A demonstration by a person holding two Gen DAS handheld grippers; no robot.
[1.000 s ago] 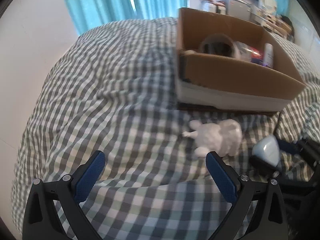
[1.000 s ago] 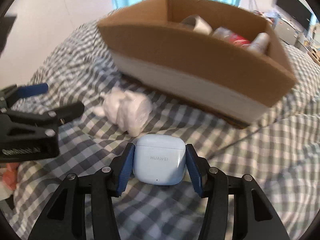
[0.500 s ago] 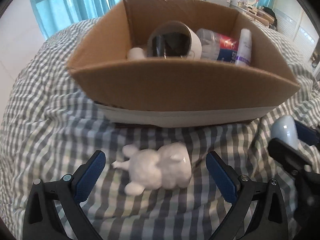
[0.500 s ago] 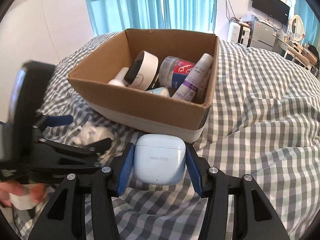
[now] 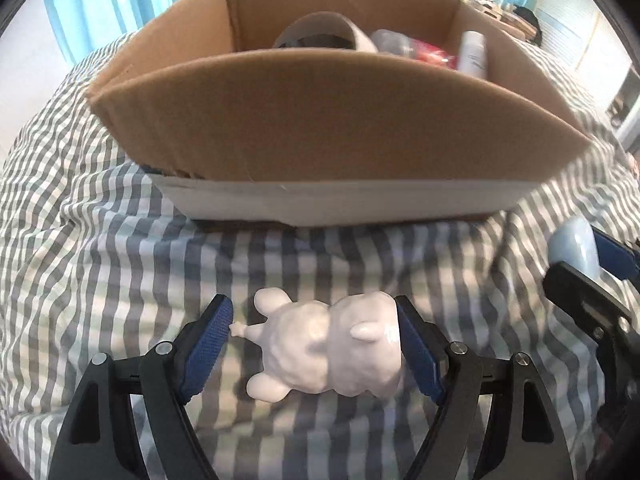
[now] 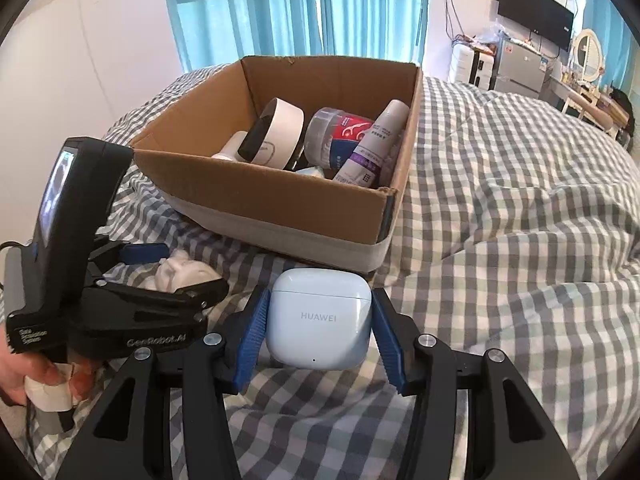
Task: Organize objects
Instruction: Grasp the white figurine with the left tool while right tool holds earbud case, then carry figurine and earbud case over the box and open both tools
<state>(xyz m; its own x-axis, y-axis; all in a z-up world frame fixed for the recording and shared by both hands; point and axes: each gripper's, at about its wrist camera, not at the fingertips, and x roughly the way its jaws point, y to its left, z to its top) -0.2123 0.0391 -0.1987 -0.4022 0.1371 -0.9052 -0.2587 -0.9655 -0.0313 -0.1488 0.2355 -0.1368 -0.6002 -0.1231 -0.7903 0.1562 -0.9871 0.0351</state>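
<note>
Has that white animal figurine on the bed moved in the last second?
Cannot tell. The white figurine lies before the cardboard box as earlier; the camera moved, and the left hand-held gripper has been closing around it.

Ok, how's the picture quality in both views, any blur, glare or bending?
Left wrist view: strong fisheye bows the cardboard box; its contents are soft, the white figurine is sharp. Right wrist view: crisp, with bright window backlight; the earbud case logo is readable.

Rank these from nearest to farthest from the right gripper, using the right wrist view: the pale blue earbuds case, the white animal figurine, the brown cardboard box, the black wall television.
1. Pale blue earbuds case: between the right gripper fingers.
2. White animal figurine: lower left, on the checked bedding.
3. Brown cardboard box: centre, just beyond the case.
4. Black wall television: upper right, across the room.
</note>
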